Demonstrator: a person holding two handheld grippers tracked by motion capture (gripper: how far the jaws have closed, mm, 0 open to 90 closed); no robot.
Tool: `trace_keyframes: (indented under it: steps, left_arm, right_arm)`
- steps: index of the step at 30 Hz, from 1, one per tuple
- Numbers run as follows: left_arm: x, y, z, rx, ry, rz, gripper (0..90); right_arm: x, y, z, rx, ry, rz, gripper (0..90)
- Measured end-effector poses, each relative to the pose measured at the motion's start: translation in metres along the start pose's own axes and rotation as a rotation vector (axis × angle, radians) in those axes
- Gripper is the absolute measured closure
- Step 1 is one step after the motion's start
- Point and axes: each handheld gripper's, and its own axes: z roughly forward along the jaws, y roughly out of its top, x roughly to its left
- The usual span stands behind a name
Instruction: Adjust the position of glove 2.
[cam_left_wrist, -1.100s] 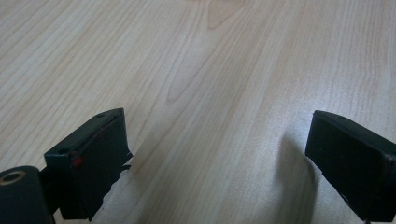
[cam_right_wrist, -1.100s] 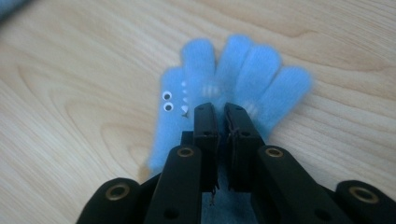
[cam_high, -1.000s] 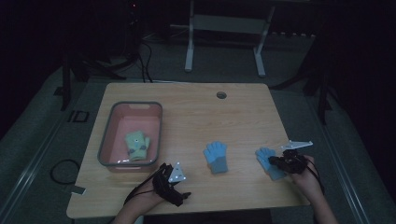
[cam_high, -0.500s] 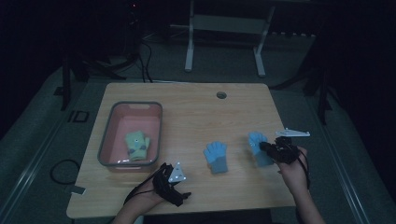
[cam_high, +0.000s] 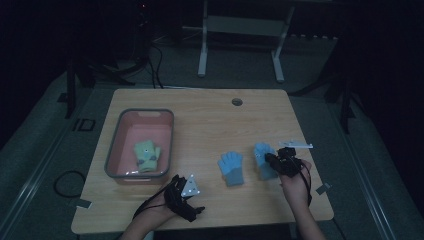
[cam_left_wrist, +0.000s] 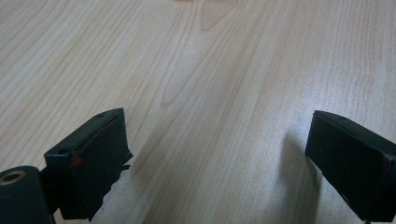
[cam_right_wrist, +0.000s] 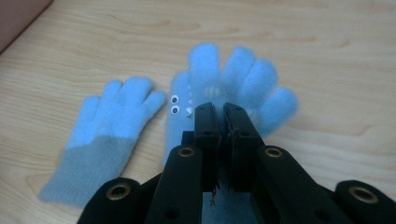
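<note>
Left gripper (cam_high: 186, 198) at lower centre-left of the high view, jaws wide apart over bare table (cam_left_wrist: 224, 70), gripping nothing. Right of it, flat at centre – loose glove (cam_high: 231, 168), fingers toward the frame's top. Further right, clamped by right gripper (cam_high: 272, 160) – second glove (cam_high: 263, 159), just beside its mate.
</note>
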Motion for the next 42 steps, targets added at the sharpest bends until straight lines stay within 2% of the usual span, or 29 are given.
trace_keyframes:
  steps: [3, 4, 10, 16, 17, 20, 24, 27, 28, 29, 30, 31, 32, 33, 37, 38, 40, 41, 42]
  left_arm:
    - [0.0, 0.0, 0.0, 0.004, 0.003, 0.004, 6.4]
    - [0.0, 0.0, 0.0, 0.004, 0.004, 0.003, 6.4]
    - [0.0, 0.0, 0.0, 0.007, 0.002, 0.004, 6.4]
    - [0.0, -0.001, 0.0, 0.005, -0.003, -0.001, 6.4]
    - [0.0, 0.0, 0.0, 0.007, -0.004, 0.004, 6.4]
    - [0.0, 0.0, 0.0, 0.013, -0.005, 0.006, 6.4]
    - [0.0, -0.001, 0.0, 0.008, -0.005, 0.0, 6.4]
    - [0.001, -0.001, 0.0, 0.008, -0.008, -0.003, 6.4]
    - [0.001, -0.001, 0.0, 0.01, -0.008, -0.002, 6.4]
    - [0.001, -0.001, 0.0, 0.008, -0.007, -0.003, 6.4]
    - [0.001, -0.001, 0.0, 0.007, -0.006, -0.003, 6.4]
    - [0.001, -0.001, 0.0, 0.008, -0.007, -0.004, 6.4]
    - [0.001, -0.001, 0.0, 0.008, -0.006, -0.003, 6.4]
    - [0.0, -0.001, 0.0, 0.007, -0.006, -0.004, 6.4]
    - [0.0, -0.001, 0.001, 0.008, -0.008, -0.006, 6.4]
    - [0.0, -0.001, 0.001, 0.008, -0.009, -0.007, 6.4]
    - [0.0, -0.001, 0.001, 0.008, -0.008, -0.006, 6.4]
    - [0.0, -0.001, 0.001, 0.007, -0.009, -0.006, 6.4]
    - [0.001, -0.001, 0.001, 0.008, -0.01, -0.007, 6.4]
  right_arm:
    - [-0.001, -0.003, 0.006, 0.006, -0.013, 0.022, 84.6]
    - [-0.002, -0.007, 0.011, 0.007, -0.039, 0.035, 84.6]
    - [-0.005, -0.018, 0.023, 0.014, -0.059, 0.084, 82.7]
    - [-0.008, -0.027, 0.037, 0.048, -0.098, 0.073, 77.9]
    - [-0.009, -0.029, 0.041, 0.062, -0.103, 0.067, 75.0]
    - [-0.01, -0.029, 0.041, 0.065, -0.094, 0.062, 72.9]
    - [-0.011, -0.023, 0.033, 0.058, -0.08, 0.029, 67.9]
    - [-0.015, -0.018, 0.026, 0.063, -0.057, -0.01, 63.2]
    - [-0.018, -0.016, 0.021, 0.068, -0.019, -0.027, 61.3]
    - [-0.018, -0.016, 0.019, 0.071, -0.004, -0.048, 59.9]
    - [-0.018, -0.016, 0.019, 0.071, -0.004, -0.048, 59.9]
    - [-0.019, -0.016, 0.017, 0.077, 0.013, -0.101, 57.6]
    - [-0.019, -0.016, 0.017, 0.077, 0.013, -0.101, 57.6]
    - [-0.021, -0.016, 0.016, 0.085, 0.04, -0.145, 55.4]
    - [-0.025, -0.015, 0.015, 0.085, 0.098, -0.189, 52.3]
    - [-0.027, -0.015, 0.013, 0.103, 0.115, -0.235, 49.7]
    - [-0.03, -0.014, 0.012, 0.113, 0.15, -0.243, 49.3]
    - [-0.03, -0.014, 0.012, 0.113, 0.15, -0.243, 49.3]
    - [-0.031, -0.013, 0.012, 0.12, 0.189, -0.231, 46.0]
